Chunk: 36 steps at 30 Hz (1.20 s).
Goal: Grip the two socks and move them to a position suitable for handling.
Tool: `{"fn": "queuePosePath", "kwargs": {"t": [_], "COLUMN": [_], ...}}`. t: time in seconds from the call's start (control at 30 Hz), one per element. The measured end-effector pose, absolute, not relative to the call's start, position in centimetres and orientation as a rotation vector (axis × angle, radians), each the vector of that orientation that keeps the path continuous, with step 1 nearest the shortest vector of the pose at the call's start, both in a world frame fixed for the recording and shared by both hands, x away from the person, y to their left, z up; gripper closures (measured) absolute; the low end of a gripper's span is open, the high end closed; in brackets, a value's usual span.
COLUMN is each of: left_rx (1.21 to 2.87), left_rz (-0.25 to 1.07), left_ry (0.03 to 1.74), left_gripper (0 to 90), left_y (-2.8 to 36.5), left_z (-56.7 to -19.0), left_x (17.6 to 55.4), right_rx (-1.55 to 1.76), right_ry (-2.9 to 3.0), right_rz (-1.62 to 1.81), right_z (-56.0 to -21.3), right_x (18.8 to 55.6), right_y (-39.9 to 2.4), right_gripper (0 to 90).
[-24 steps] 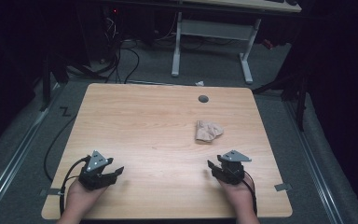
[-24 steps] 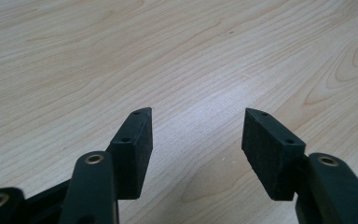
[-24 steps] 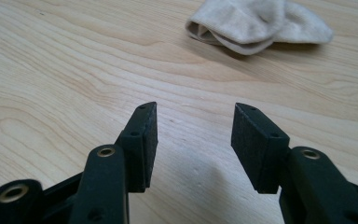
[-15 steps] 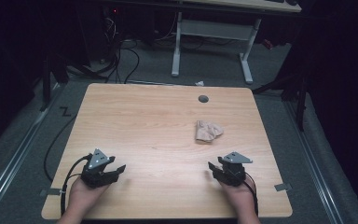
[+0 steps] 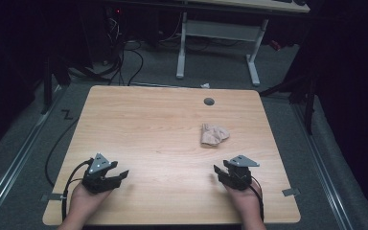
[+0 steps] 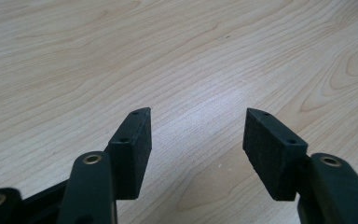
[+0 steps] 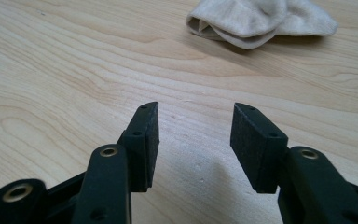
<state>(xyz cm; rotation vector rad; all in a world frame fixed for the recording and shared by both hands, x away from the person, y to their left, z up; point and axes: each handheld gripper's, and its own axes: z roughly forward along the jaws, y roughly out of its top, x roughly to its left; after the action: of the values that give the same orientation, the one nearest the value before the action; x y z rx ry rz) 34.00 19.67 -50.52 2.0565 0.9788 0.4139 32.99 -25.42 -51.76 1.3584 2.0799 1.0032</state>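
Observation:
A crumpled beige sock (image 5: 213, 134) lies on the wooden table (image 5: 163, 124), right of centre. In the right gripper view the sock (image 7: 256, 21) sits ahead and slightly right of the jaws, well apart from them. My right gripper (image 5: 222, 171) rests near the table's front right, open, with nothing between its pads; its gap (image 7: 195, 122) shows bare wood. My left gripper (image 5: 120, 175) rests near the front left, also open and empty, and its jaws (image 6: 196, 126) stand wide over bare table.
A dark round grommet hole (image 5: 209, 101) sits near the table's far edge. Beyond it stands a white desk frame (image 5: 218, 43) with cables on the grey floor. A cable (image 5: 57, 148) trails off the table's left side.
Both grippers have stayed nearly still; the left one shifted very slightly. The sock has not moved.

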Motion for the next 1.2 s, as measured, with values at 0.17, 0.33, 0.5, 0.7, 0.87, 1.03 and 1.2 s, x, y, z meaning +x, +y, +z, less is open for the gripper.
{"fn": "queuePosePath", "kwargs": {"t": [0.17,0.33,0.5,0.7,0.87,1.03,1.2], "left_rx": [2.047,2.051,2.048,2.045,2.046,2.040,2.031], "left_rz": [0.426,0.432,0.442,0.442,0.443,0.436,0.437], "left_ry": [0.969,0.973,0.969,0.980,0.979,0.983,0.989], "left_gripper": [42.5,42.5,42.3,42.1,43.2,43.2,43.7], "left_y": [19.8,19.8,19.7,19.8,19.7,19.8,20.1], "left_z": [-50.2,-50.3,-50.1,-50.2,-50.0,-49.9,-49.9], "left_x": [33.8,33.8,33.6,33.6,33.5,33.5,33.5], "right_rx": [1.367,1.353,1.340,1.329,1.316,1.333,1.324], "right_ry": [2.057,2.053,2.032,2.032,2.030,2.015,2.024], "right_rz": [1.020,1.016,1.036,1.038,1.038,1.061,1.039], "right_z": [-51.5,-51.4,-51.0,-51.0,-50.6,-49.9,-49.6], "right_x": [33.1,32.9,32.8,32.7,32.8,33.3,33.9], "right_y": [-25.6,-25.6,-25.6,-25.4,-25.1,-24.8,-24.4], "right_gripper": [53.9,55.4,58.1,58.5,62.1,61.7,60.1]}}
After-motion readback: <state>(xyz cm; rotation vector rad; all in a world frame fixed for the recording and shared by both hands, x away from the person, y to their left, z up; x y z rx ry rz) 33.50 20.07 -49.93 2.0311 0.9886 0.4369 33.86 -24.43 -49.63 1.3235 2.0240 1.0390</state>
